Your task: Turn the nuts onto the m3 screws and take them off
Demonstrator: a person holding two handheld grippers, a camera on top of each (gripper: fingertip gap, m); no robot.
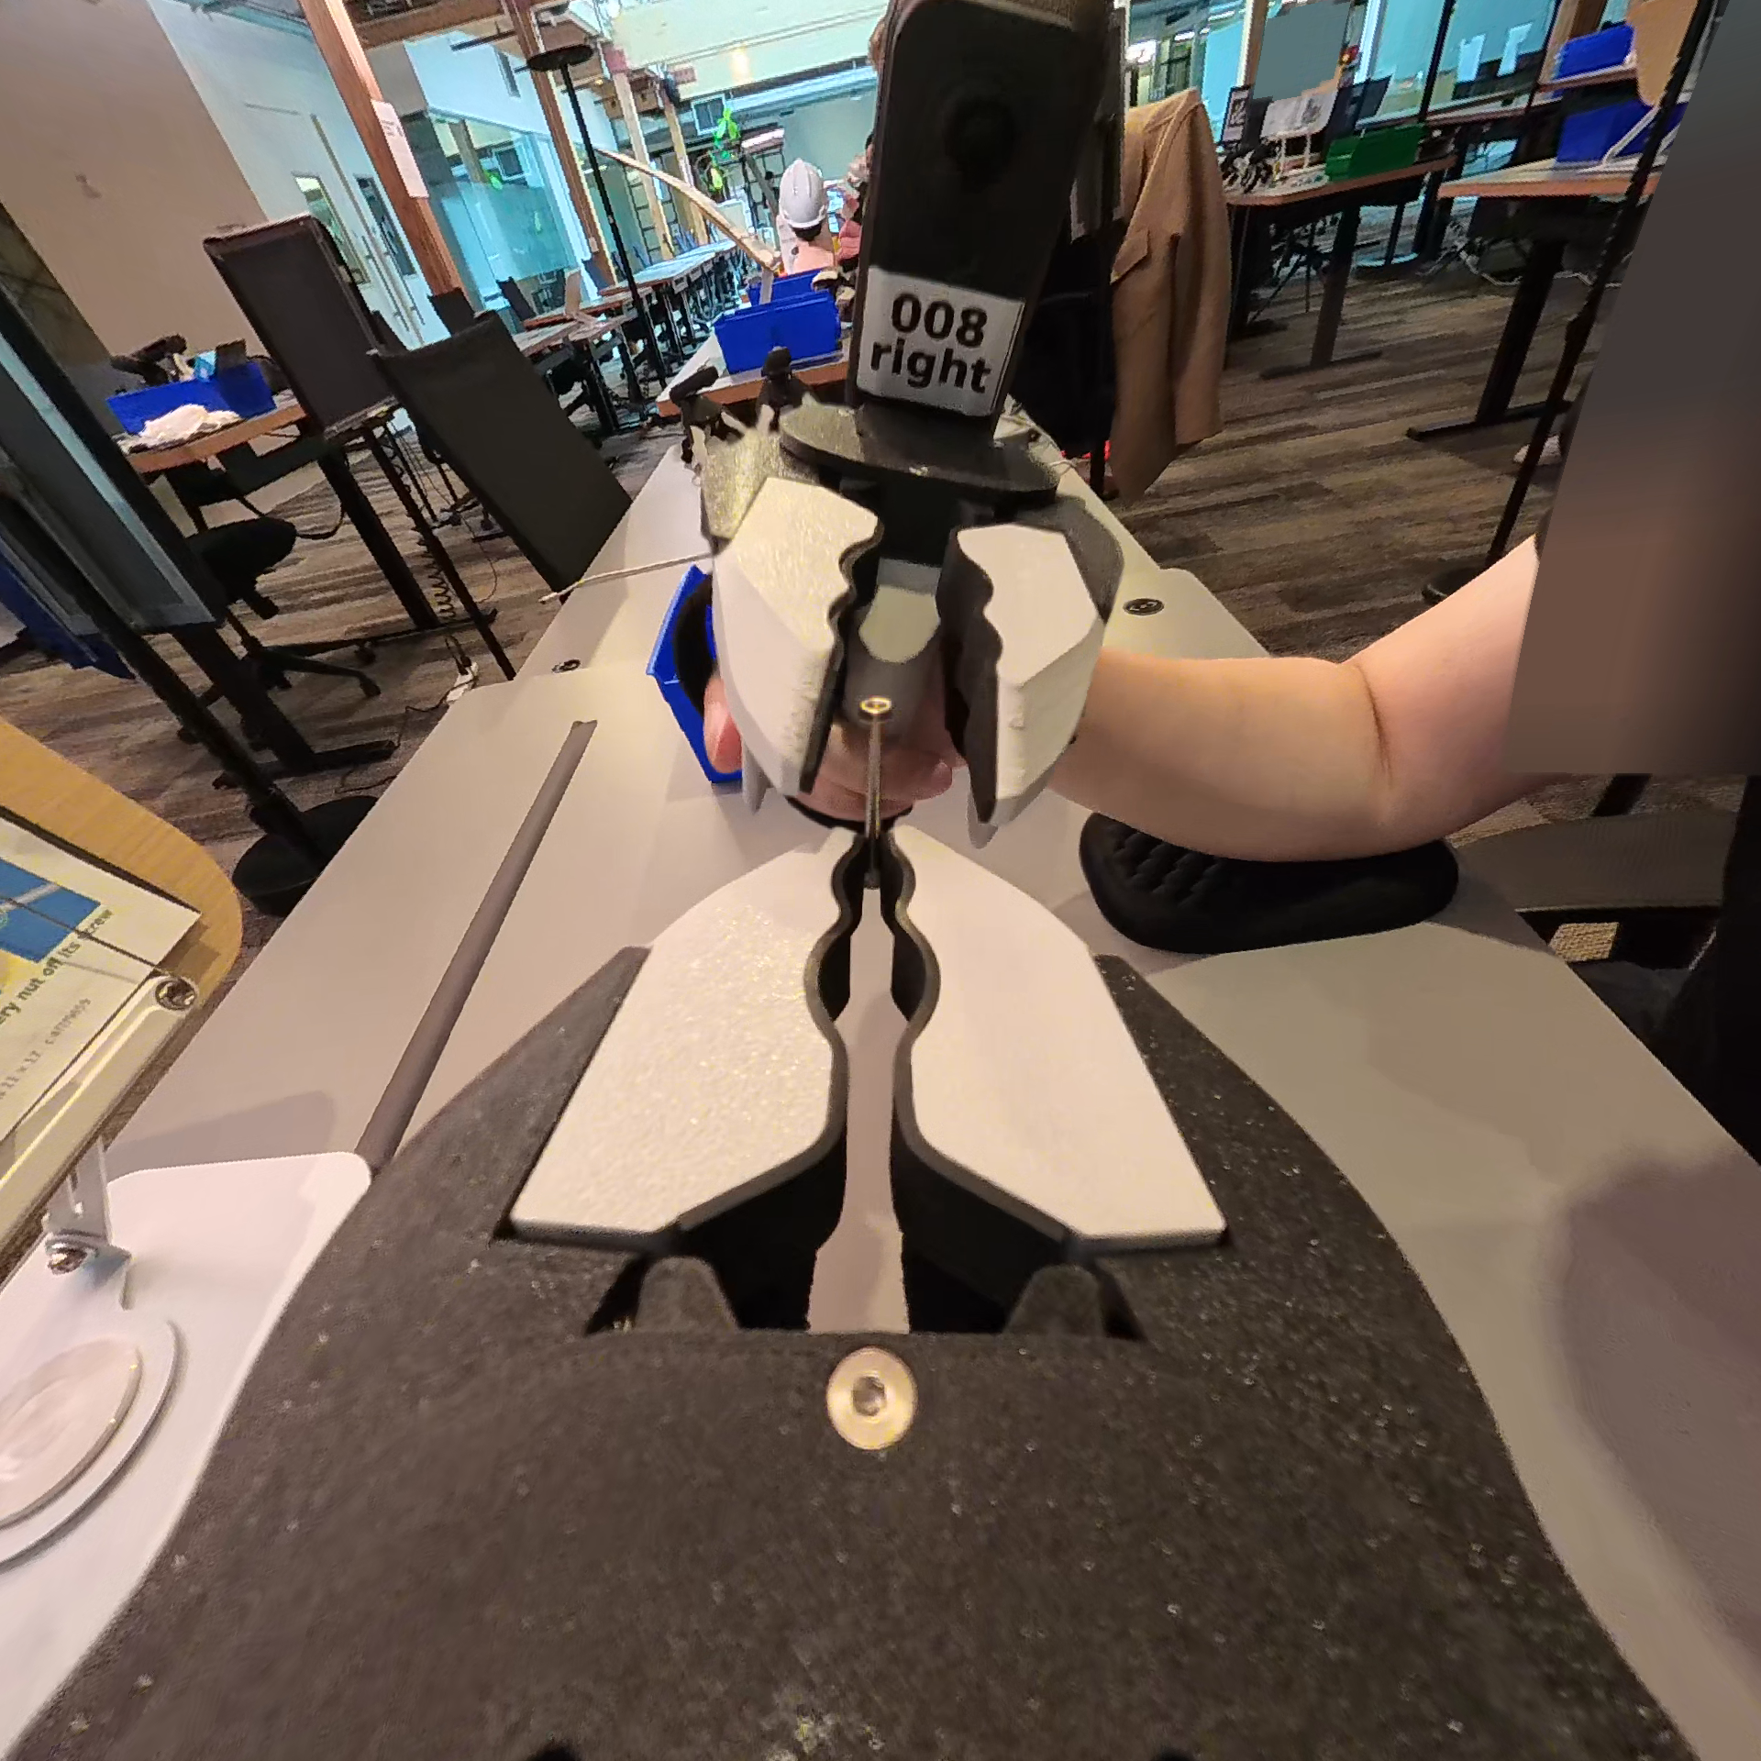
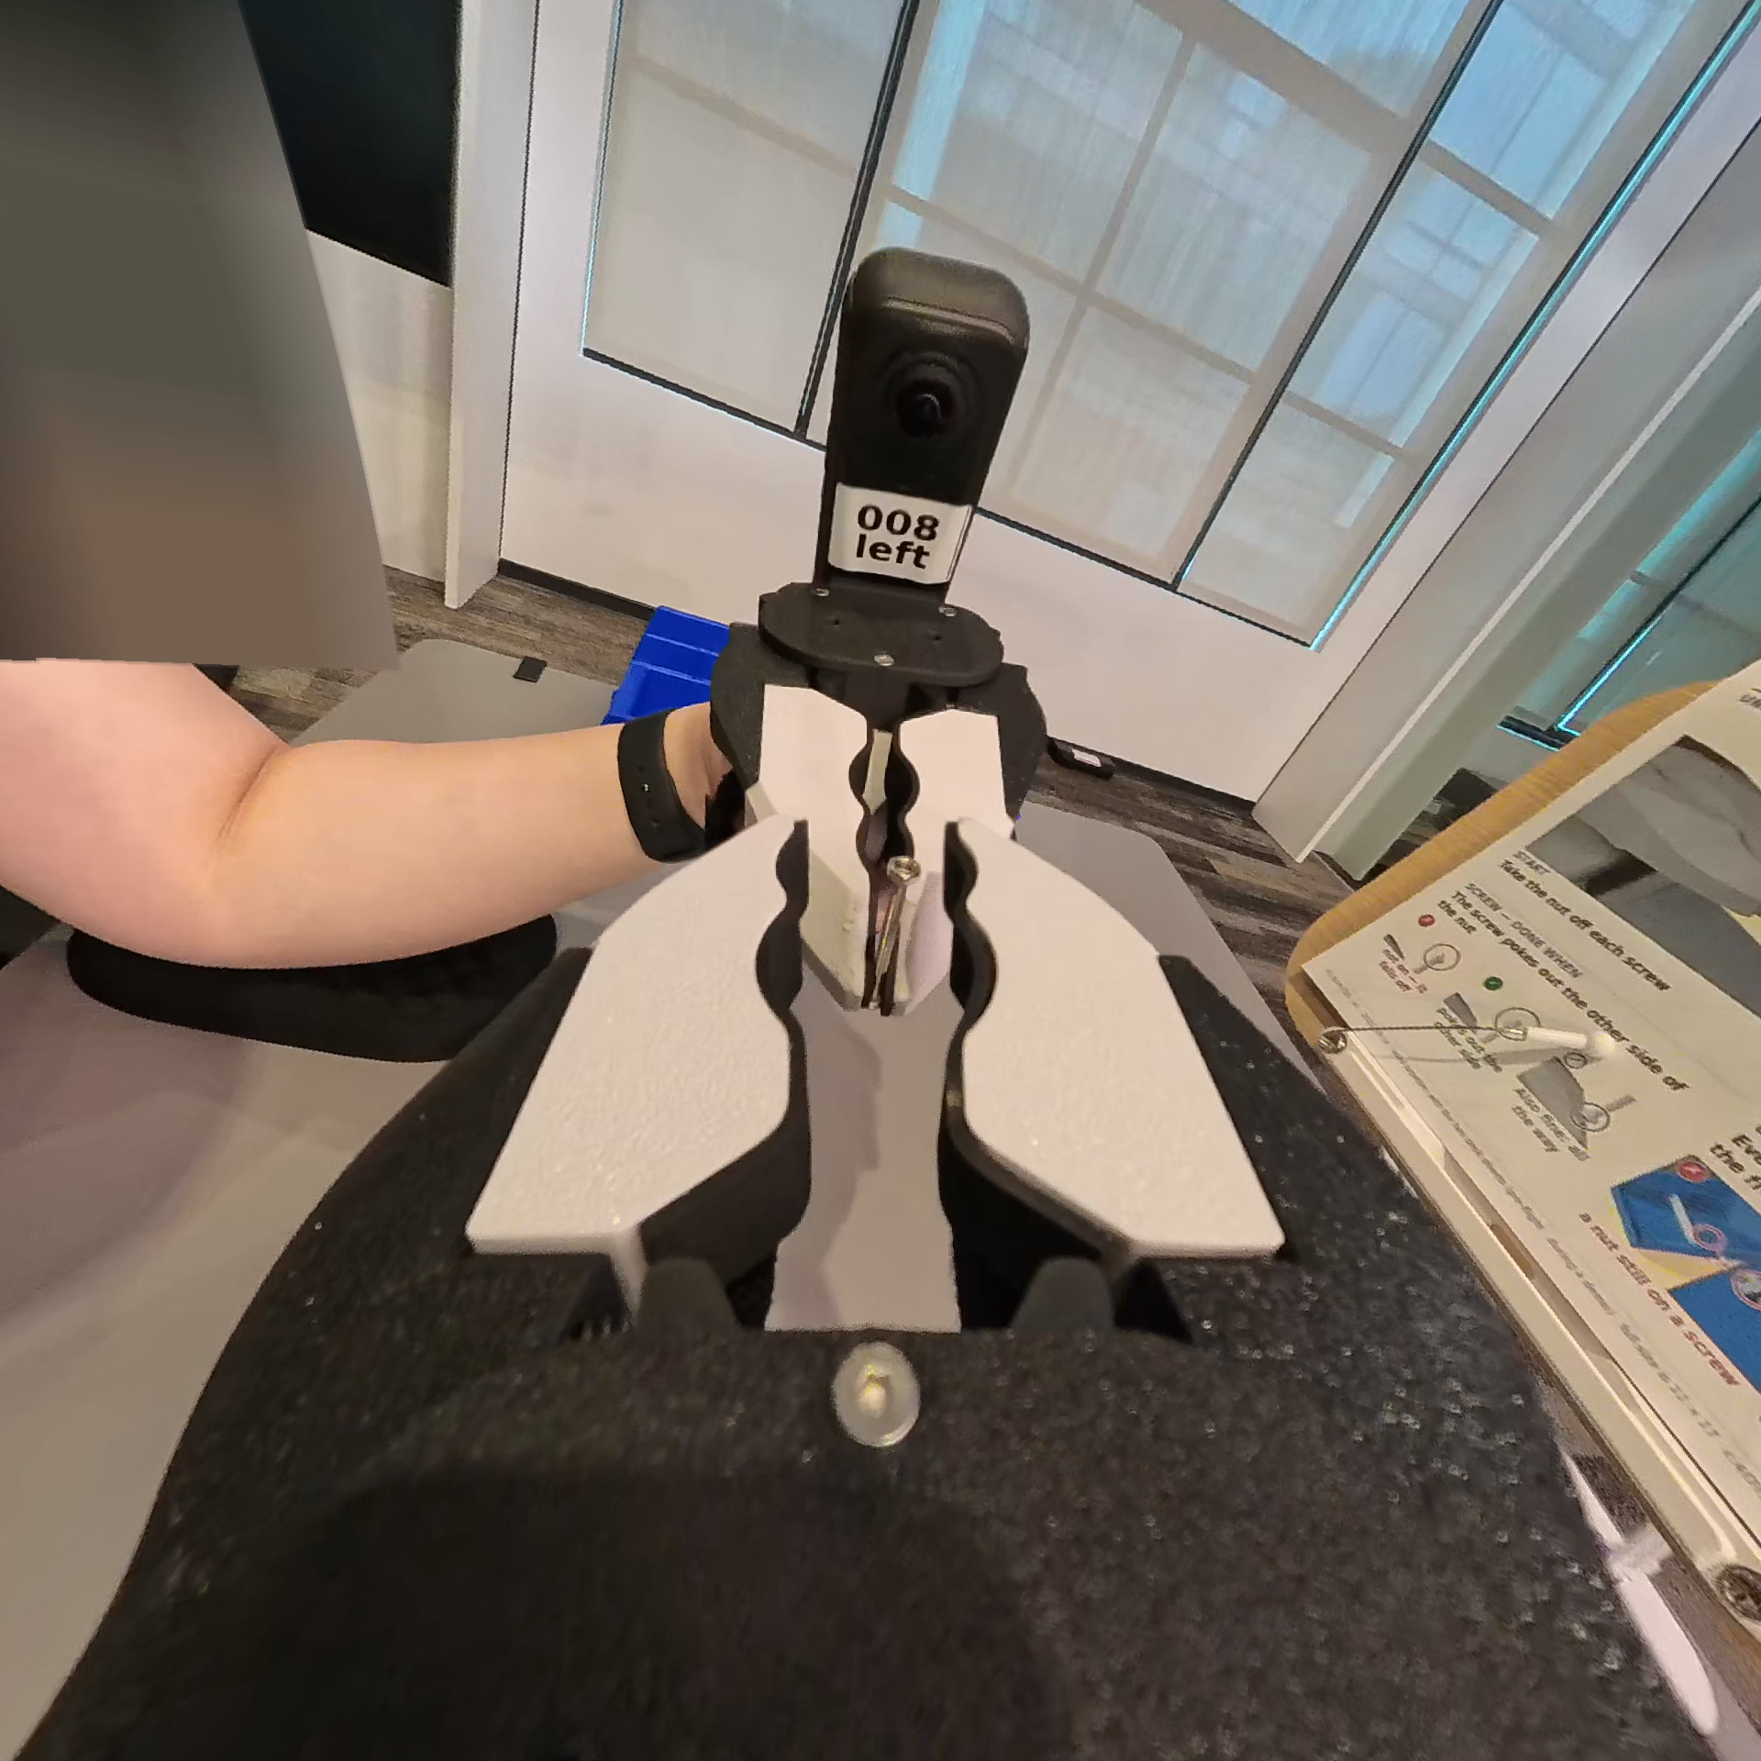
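My left gripper point(image 1: 872, 853) is shut on a thin metal screw point(image 1: 874, 781). The screw sticks up out of its fingertips, with its head end point(image 1: 875, 707) uppermost. My right gripper point(image 1: 877, 805) faces it from the far side. It is open, with its fingers spread on either side of the screw and not touching it. In the right wrist view my right gripper point(image 2: 877, 843) stands open. The left gripper's closed tips point(image 2: 881, 996) and the screw point(image 2: 896, 915) lie between its pads, with gaps on both sides.
Both grippers are over a grey table point(image 1: 476, 905). A blue bin point(image 1: 681, 667) stands behind the right gripper. A black wrist-rest pad point(image 1: 1267, 886) lies under a person's forearm point(image 1: 1286, 743). An instruction sheet on a stand point(image 2: 1572, 1096) is at the table's side. Only a small space, under 4 cm, lies between the two pairs of fingers.
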